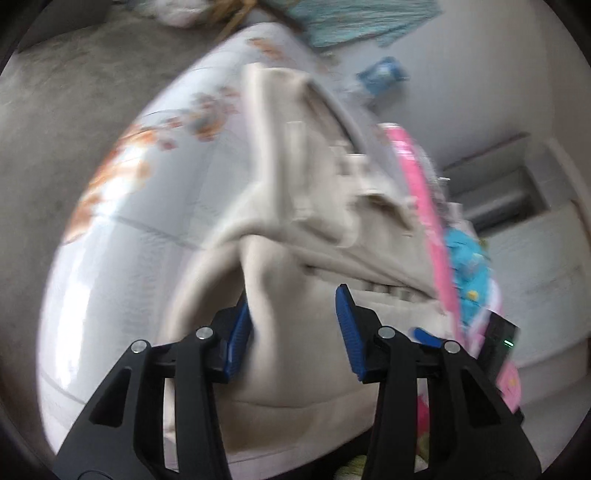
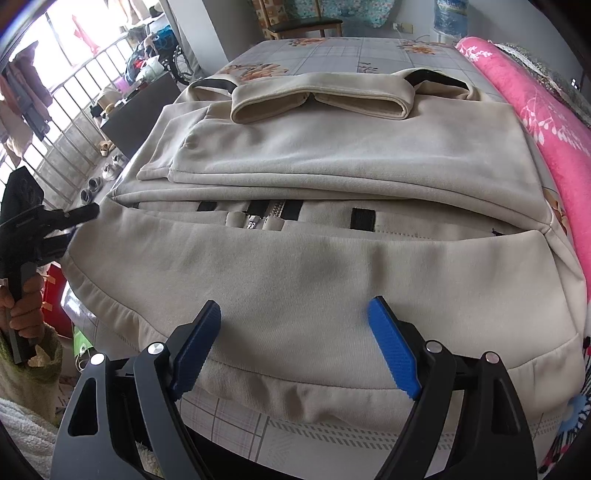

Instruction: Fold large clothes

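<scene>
A large cream zip-up sweatshirt (image 2: pixel 314 258) lies partly folded on the bed, its sleeves folded in at the far end and its hem toward me. My right gripper (image 2: pixel 295 314) is open, just above the hem, touching nothing. My left gripper (image 1: pixel 293 306) is open over the sweatshirt (image 1: pixel 295 229) at its left edge; the view is blurred. The left gripper also shows in the right wrist view (image 2: pixel 74 218), at the garment's left side.
The bed sheet (image 2: pixel 332 51) has a floral check print. A pink blanket (image 2: pixel 546 122) lies along the right side. A railing (image 2: pixel 74 122) and shoes are left of the bed. A chair (image 2: pixel 303 26) stands beyond.
</scene>
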A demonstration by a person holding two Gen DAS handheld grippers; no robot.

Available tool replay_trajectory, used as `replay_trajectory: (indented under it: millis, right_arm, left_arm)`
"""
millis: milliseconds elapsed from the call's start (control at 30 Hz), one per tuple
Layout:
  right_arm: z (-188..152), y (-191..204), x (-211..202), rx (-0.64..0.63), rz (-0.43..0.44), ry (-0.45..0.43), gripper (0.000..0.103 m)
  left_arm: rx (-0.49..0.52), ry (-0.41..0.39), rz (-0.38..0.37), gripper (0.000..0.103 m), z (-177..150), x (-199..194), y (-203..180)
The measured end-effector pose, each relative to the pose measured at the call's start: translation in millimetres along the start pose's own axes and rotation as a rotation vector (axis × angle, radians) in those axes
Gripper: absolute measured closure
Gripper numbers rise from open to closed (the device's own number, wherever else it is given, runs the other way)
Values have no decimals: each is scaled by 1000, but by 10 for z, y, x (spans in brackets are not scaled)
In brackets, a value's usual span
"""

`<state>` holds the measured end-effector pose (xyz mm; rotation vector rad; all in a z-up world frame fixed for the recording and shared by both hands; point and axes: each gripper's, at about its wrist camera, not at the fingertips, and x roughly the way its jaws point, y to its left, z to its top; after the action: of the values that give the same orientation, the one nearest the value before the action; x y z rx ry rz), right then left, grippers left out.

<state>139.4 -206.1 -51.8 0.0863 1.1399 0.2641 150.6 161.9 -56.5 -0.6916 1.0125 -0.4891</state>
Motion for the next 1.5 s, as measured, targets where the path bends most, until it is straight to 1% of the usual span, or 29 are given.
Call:
replay_trajectory:
  millis: [33, 67, 100, 133, 167, 200, 233, 300, 367, 467, 500, 600, 700, 733, 800, 867, 967, 1100, 1200, 1500]
  right_arm:
    - [-2, -2, 0, 0, 2, -1, 23]
    - [-7, -6, -2, 1, 3, -3, 23]
    - [-9, -7, -3, 0, 4, -6, 23]
    - [-12, -8, -3, 0, 5, -8, 23]
    - [-14, -10, -3, 0, 5, -10, 23]
    - [-13, -10, -4, -1, 6, -11, 23]
    - [-12, -11, -5, -1, 7, -11, 23]
    - [-21, -28, -19, 6, 15, -14, 23]
    - [-44, -74, -53, 25, 27, -22, 23]
    - [-105, -205, -183, 64, 41, -48, 23]
    - [-144, -293, -280, 87, 43, -72, 23]
    - [-241, -528, -529, 135, 8, -131, 25]
    - [-306, -822, -751, 193, -44, -185, 28]
    - [-309, -913, -793, 213, -58, -195, 28]
    - [-295, -1103, -855, 255, -75, -210, 35]
    - [-247, -1266, -863, 274, -80, -224, 36]
    - [-128, -1395, -770, 258, -116, -213, 38]
    - [-40, -1540, -590, 266, -133, -179, 42]
    - [-20, -1622, -474, 287, -124, -148, 45]
    - [-15, -1620, -444, 280, -126, -129, 45]
  left_arm:
    - [27, -7, -46, 61, -24, -40, -45]
    - [48, -9, -52, 61, -34, -48, -88]
    - [75, -6, -12, 61, -43, -30, -125]
    - [94, 7, 54, 62, -53, 9, -142]
    - [109, 24, 124, 68, -54, 66, -149]
    - [115, 35, 170, 73, -56, 97, -143]
    - [132, 45, 234, 79, -68, 143, -161]
    - [167, 39, 273, 80, -83, 148, -219]
    - [214, 38, 338, 84, -108, 164, -317]
    - [323, 44, 488, 86, -199, 264, -495]
    - [368, 41, 542, 86, -229, 321, -550]
    - [496, 19, 671, 86, -356, 411, -719]
    - [563, 8, 745, 86, -405, 472, -796]
    - [571, 5, 756, 86, -413, 468, -810]
    - [576, 3, 767, 86, -406, 470, -823]
    - [584, 0, 778, 86, -409, 470, -831]
    - [582, -3, 785, 86, -443, 505, -862]
    - [574, -1, 791, 86, -446, 522, -871]
    - [573, 1, 795, 86, -446, 540, -880]
    - [570, 5, 804, 86, -435, 562, -884]
